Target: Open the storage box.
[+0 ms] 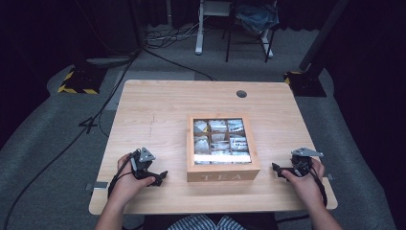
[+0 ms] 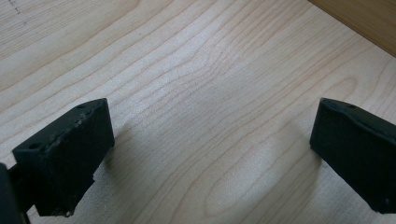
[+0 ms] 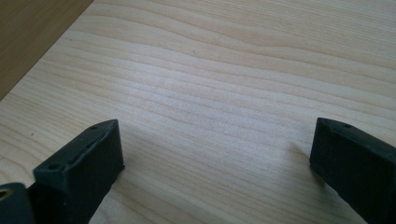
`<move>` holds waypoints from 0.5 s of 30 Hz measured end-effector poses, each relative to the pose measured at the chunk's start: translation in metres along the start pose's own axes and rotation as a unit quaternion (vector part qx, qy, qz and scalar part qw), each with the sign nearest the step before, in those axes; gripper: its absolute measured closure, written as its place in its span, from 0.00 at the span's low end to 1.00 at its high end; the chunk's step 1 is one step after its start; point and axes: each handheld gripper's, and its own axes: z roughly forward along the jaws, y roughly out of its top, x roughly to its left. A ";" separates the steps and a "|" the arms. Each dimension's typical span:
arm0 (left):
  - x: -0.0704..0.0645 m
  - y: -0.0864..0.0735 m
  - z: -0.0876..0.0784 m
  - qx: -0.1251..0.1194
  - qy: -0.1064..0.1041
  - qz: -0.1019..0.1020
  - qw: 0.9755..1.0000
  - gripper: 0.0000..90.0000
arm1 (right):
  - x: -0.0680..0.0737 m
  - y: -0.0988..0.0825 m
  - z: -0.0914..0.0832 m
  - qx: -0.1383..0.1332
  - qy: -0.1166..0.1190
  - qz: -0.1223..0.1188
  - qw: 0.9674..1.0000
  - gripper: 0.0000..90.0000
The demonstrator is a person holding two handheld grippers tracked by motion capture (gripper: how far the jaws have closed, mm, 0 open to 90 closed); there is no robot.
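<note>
Sitting squarely, tea box (image 1: 223,175), label facing person, seemingly near-square, grippers flanking.

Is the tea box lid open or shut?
Shut. The tea box shows a glare streak across its framed window lid, with the packets in compartments seen through it; no raised lid.

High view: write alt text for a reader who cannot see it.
A wooden tea box with a glass lid, packets visible in its compartments, sits on a light wood table. A person's hands rest either side of it, the left claw and right claw both open, touching nothing. Cables cross the grey floor behind.
</note>
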 end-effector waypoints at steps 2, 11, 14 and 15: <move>0.000 0.000 0.000 0.000 0.000 0.000 1.000 0.00 | 0.000 0.000 0.000 0.000 0.000 0.001 1.000 0.04; 0.000 0.000 0.000 0.000 0.000 0.000 1.000 0.00 | 0.001 -0.001 -0.002 -0.006 0.003 -0.002 1.000 0.09; 0.000 0.000 0.000 0.000 0.000 0.000 1.000 0.00 | 0.001 -0.002 -0.003 -0.009 0.004 -0.001 1.000 0.12; 0.000 0.000 0.000 0.001 0.000 0.000 1.000 0.00 | 0.001 -0.002 -0.003 -0.011 0.004 -0.002 1.000 0.13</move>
